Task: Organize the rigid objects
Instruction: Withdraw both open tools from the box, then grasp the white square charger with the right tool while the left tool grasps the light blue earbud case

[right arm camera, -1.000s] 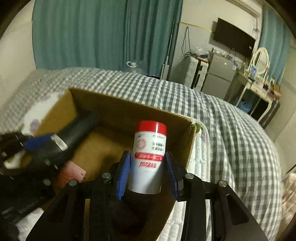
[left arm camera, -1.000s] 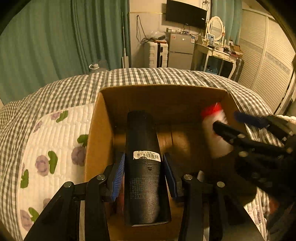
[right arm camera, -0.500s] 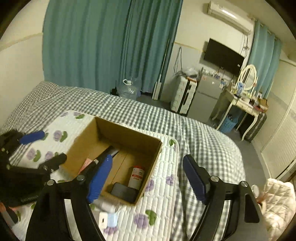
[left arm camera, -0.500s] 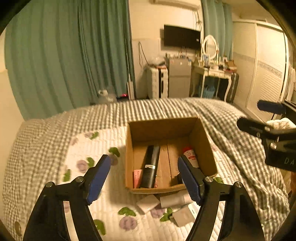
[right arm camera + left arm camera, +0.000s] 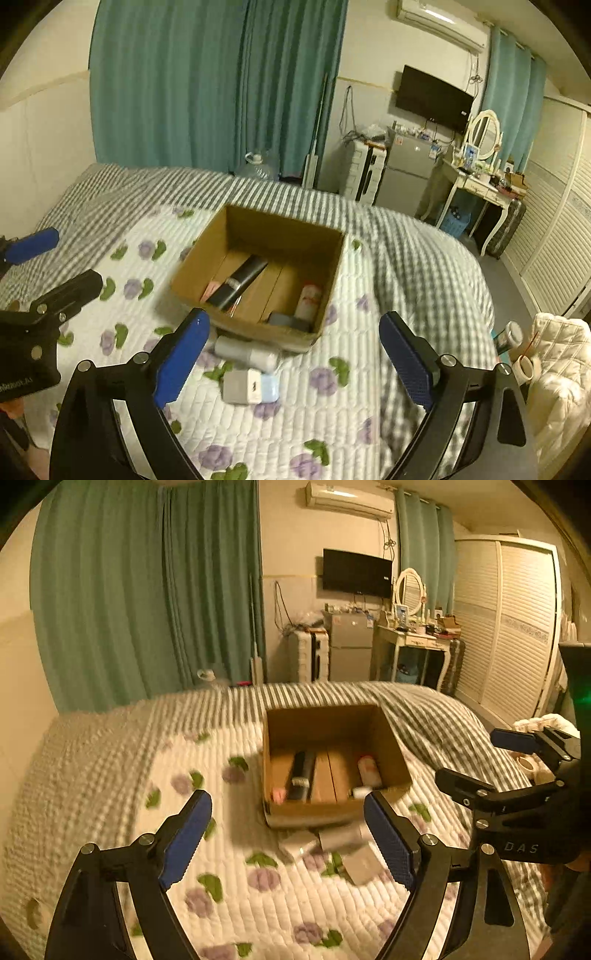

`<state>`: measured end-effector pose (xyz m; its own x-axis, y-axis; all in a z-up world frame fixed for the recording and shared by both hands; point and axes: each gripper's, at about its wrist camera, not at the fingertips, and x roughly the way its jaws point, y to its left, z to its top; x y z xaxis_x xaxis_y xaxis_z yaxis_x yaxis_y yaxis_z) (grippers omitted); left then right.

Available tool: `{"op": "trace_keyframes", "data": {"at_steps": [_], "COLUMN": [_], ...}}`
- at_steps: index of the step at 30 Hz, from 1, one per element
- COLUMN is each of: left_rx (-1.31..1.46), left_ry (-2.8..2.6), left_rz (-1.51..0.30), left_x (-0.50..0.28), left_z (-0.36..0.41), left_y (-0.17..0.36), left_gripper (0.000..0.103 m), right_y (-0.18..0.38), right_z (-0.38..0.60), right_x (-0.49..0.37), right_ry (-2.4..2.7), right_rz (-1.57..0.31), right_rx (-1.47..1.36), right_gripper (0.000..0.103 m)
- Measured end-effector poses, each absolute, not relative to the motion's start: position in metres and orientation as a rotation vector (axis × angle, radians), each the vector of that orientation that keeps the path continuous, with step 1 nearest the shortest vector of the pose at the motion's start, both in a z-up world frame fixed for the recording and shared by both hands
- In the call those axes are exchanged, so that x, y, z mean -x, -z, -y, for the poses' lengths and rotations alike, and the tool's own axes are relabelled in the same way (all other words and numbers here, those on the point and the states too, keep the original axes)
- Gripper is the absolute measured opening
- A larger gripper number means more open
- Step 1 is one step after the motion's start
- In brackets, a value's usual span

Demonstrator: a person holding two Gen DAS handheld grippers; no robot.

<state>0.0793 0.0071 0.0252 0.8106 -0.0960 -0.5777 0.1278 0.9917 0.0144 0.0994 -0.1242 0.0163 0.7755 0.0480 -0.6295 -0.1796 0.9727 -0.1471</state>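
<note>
A cardboard box (image 5: 399,771) (image 5: 192,273) sits on the bed. In it lie a black cylinder (image 5: 302,770) (image 5: 242,282), a white bottle with a red cap (image 5: 368,771) (image 5: 309,298), a pink item (image 5: 277,794) and a dark flat item (image 5: 288,319). My left gripper (image 5: 288,834) is open and empty, held high in front of the box. My right gripper (image 5: 293,360) is open and empty, also high in front of it. Each gripper shows in the other's view, the right one (image 5: 476,764) and the left one (image 5: 62,262).
Loose items lie on the floral quilt (image 5: 343,417) before the box: a grey cylinder (image 5: 245,354), a white and blue box (image 5: 251,386), small boxes (image 5: 364,866). A white jacket (image 5: 557,365) lies at the bed's right edge. Curtains, fridge and dresser stand behind.
Both grippers let go of the black cylinder and the white bottle in the box, opened wide, and pulled back and up, away from the box.
</note>
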Motion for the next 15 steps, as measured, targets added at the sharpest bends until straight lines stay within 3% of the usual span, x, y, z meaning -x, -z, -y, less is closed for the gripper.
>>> {"op": "trace_keyframes", "data": {"at_steps": [9, 15], "left_rx": [-0.023, -0.064], "left_ry": [0.061, 0.035], "left_rz": [-0.763, -0.806], "left_x": [-0.099, -0.106], "left_z": [-0.031, -0.032], "left_y": [0.069, 0.099], "left_gripper": [0.087, 0.087], "right_y": [0.101, 0.163], "right_z": [0.109, 0.103], "right_x": [-0.133, -0.162], "right_ry": [-0.180, -0.214], "right_rz": [-0.877, -1.033], "right_rx": [0.227, 0.141], "right_gripper": [0.093, 0.076]}}
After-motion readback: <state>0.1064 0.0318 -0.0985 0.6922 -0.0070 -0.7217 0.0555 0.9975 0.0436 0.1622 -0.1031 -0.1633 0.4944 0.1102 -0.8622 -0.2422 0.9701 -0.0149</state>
